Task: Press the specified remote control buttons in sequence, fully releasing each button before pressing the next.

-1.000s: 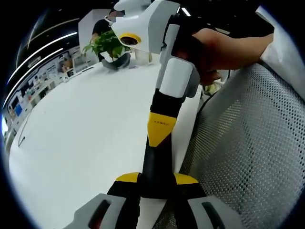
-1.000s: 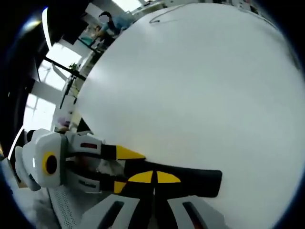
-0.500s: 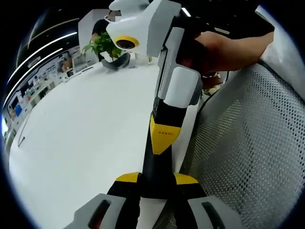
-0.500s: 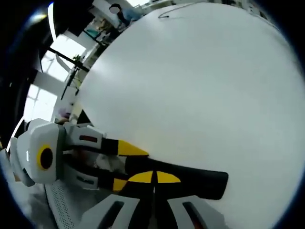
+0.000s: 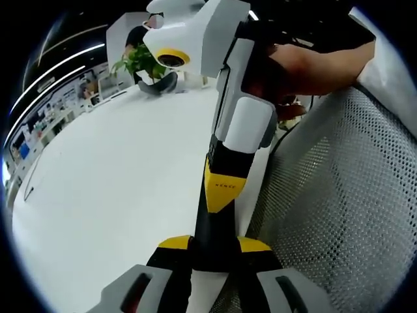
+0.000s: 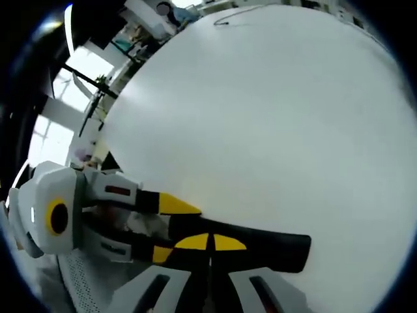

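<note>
In the left gripper view, your left gripper (image 5: 215, 245) pinched the black remote control (image 5: 214, 225) by its sides at the white table's (image 5: 117, 182) edge beside a mesh chair (image 5: 339, 195), while your hand (image 5: 306, 65) angled the right gripper (image 5: 223, 186) steeply down, tip on the remote's top. In the right gripper view, the right gripper (image 6: 210, 242) had its jaws pressed together over the remote, with the left gripper (image 6: 168, 229) straddling it from the left.
</note>
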`<control>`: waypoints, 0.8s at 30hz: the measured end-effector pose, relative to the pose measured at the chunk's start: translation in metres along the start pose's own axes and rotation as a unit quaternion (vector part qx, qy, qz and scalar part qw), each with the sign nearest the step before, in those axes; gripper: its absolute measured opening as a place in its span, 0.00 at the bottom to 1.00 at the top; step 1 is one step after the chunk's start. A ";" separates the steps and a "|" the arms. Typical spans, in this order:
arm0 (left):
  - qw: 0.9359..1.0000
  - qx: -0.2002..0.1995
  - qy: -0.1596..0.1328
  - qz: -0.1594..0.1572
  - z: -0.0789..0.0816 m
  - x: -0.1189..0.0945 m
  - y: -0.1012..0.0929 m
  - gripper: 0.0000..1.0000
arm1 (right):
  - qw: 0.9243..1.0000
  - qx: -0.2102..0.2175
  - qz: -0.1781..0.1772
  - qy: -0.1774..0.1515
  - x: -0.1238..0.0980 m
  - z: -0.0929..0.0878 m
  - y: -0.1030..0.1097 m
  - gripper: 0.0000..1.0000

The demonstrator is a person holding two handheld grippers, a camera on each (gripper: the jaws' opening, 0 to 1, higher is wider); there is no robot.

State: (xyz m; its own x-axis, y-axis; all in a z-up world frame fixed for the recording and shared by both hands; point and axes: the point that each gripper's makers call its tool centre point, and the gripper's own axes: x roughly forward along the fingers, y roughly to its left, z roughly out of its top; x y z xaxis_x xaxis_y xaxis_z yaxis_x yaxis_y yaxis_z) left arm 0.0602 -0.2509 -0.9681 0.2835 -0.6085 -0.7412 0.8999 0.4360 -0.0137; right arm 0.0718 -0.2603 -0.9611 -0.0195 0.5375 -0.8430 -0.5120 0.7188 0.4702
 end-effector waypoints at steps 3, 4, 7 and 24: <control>1.000 0.000 0.001 0.001 0.000 0.000 0.000 0.24 | 1.000 0.006 0.002 -0.002 0.000 0.001 -0.001 0.00; 1.000 -0.001 0.001 0.001 0.000 0.000 0.000 0.24 | 1.000 0.008 0.005 -0.005 -0.001 0.000 -0.001 0.00; 1.000 -0.002 0.001 0.002 0.000 0.000 0.000 0.24 | 1.000 0.024 0.016 -0.003 -0.002 0.001 -0.001 0.00; 1.000 0.000 0.001 0.003 -0.001 0.000 0.000 0.24 | 0.999 0.033 0.022 0.002 0.000 -0.002 0.003 0.00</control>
State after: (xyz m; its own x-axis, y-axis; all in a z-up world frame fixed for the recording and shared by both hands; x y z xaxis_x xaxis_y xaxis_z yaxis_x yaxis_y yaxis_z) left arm 0.0598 -0.2503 -0.9690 0.2879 -0.6050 -0.7423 0.8983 0.4392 -0.0096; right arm 0.0684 -0.2589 -0.9603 -0.0446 0.5674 -0.8222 -0.4524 0.7223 0.5230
